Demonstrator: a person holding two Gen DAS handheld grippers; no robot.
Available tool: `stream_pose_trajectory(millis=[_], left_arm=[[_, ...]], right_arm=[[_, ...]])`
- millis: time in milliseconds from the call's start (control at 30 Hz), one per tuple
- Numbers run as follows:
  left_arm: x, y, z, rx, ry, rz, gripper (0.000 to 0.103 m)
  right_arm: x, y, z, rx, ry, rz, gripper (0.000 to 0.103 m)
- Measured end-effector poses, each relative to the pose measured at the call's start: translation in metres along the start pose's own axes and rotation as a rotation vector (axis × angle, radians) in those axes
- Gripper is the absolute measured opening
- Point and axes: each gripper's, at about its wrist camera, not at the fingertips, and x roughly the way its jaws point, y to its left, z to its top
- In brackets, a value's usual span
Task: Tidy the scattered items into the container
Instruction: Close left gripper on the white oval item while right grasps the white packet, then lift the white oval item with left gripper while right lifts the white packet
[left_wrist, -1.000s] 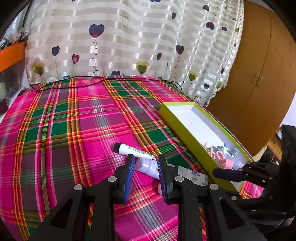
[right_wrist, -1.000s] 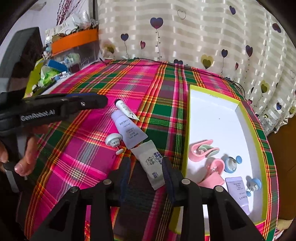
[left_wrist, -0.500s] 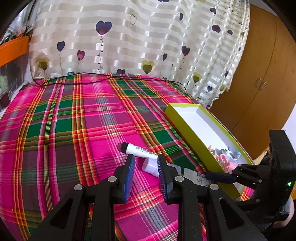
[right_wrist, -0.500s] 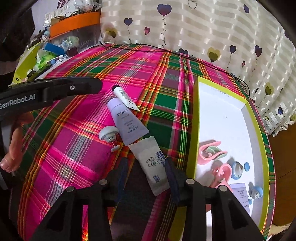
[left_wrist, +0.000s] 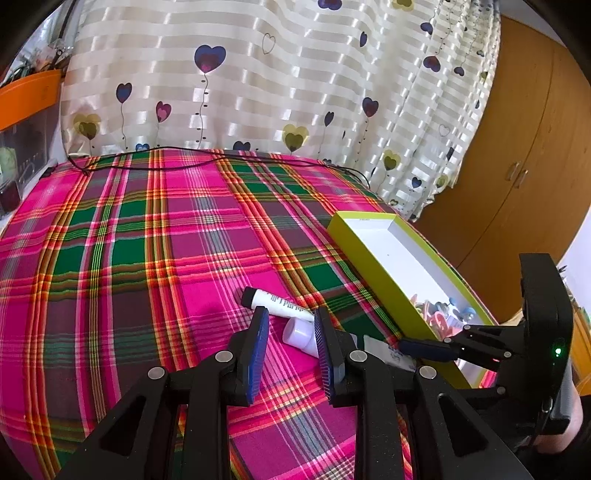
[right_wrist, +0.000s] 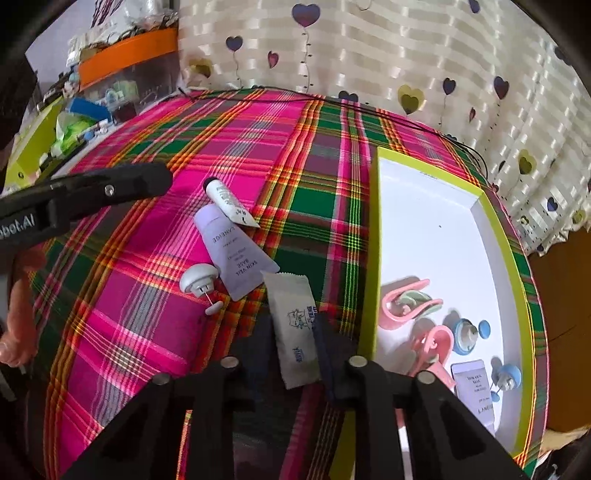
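On the plaid cloth lie a small white tube (right_wrist: 229, 199), a lilac tube (right_wrist: 232, 254), a white round plug (right_wrist: 198, 279) and a grey-white sachet (right_wrist: 295, 332). My right gripper (right_wrist: 293, 328) is open, its fingers on either side of the sachet, low over the cloth. My left gripper (left_wrist: 290, 323) is open and empty, just short of the lilac tube's cap (left_wrist: 299, 332) and the white tube (left_wrist: 275, 302). The lime-rimmed white box (right_wrist: 376, 258) stands to the right and holds pink clips, blue plugs and a sachet.
A black cable (left_wrist: 207, 164) runs along the table's far edge below the heart curtain. Orange-lidded bins and clutter (right_wrist: 125, 74) stand at the far left. A wooden wardrobe (left_wrist: 524, 177) is at the right. The right gripper shows in the left wrist view (left_wrist: 428, 349).
My right gripper has moved forward and down so its fingers now straddle the sachet. My left gripper has drawn back and up a little from the tubes.
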Motion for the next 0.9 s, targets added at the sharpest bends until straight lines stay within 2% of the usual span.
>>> stream_pose_trajectory(millis=[333, 600, 733, 900], left_arm=[[0.001, -0.014, -0.005, 0.059, 0.020, -0.047, 0.026], [0.011, -0.042, -0.019, 0.198, 0.068, -0.079, 0.030], [0.019, -0.049, -0.025, 0.238, 0.105, -0.071, 0.030], [0.032, -0.046, -0.030, 0.232, 0.155, -0.052, 0.030]], right_arm=[[-0.013, 0.002, -0.003, 0.039, -0.036, 0.020, 0.012], [-0.015, 0.002, -0.005, 0.039, -0.044, 0.020, 0.011], [-0.015, 0.000, -0.006, 0.044, -0.049, 0.024, 0.010], [-0.015, -0.002, -0.008, 0.052, -0.058, 0.036, 0.010]])
